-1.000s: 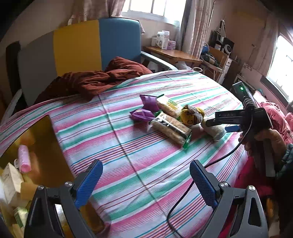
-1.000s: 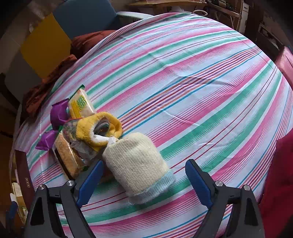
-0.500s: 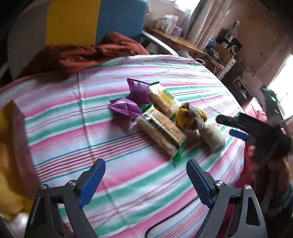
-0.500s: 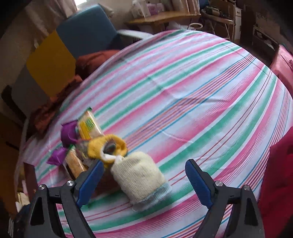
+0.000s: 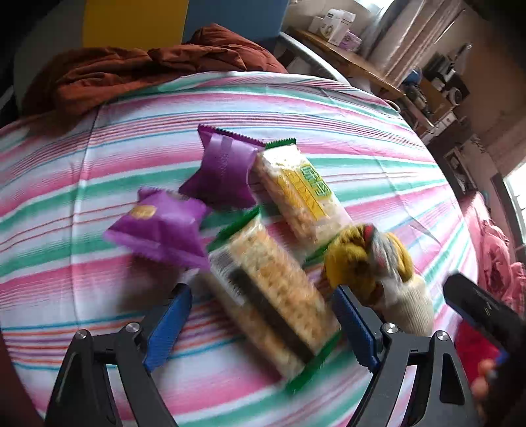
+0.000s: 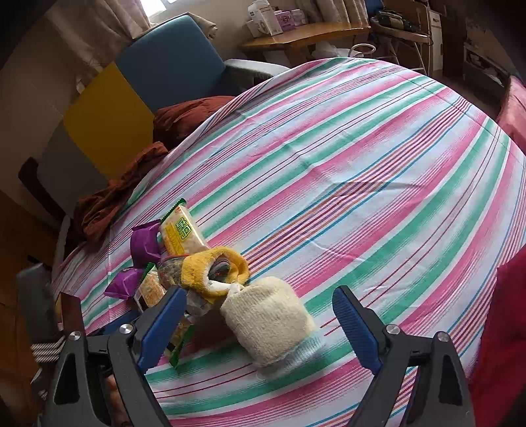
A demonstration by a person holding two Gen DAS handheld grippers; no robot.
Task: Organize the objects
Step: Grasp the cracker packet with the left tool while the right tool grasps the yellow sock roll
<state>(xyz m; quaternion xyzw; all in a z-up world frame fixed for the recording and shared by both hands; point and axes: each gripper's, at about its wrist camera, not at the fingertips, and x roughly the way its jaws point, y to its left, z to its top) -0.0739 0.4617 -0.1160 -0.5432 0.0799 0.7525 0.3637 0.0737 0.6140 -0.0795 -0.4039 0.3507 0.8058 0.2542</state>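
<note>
Striped cloth point(image 5: 98, 184) carries the snack pile. Left gripper point(image 5: 259, 325), jaws apart and just narrowed, straddles the near cracker pack point(image 5: 273, 295), whose long axis runs toward the camera. Right gripper point(image 6: 259, 328), jaws apart, empty, hovers over the cream sock point(image 6: 269, 322).

A bed spread with a pink, green and white striped sheet point(image 6: 345, 157) fills most of both views; behind it stands a headboard point(image 6: 131, 88) in grey, yellow and blue panels; a rumpled rust-brown blanket point(image 5: 141, 72) lies against it; a wooden desk point(image 6: 305, 36) with white boxes sits by a curtained window point(image 6: 154, 10) letting in daylight; darker shelving point(image 5: 440, 82), perhaps holding small appliances, lines the far wall; reddish bedding point(image 5: 499, 256) lies at the bed's edge.
</note>
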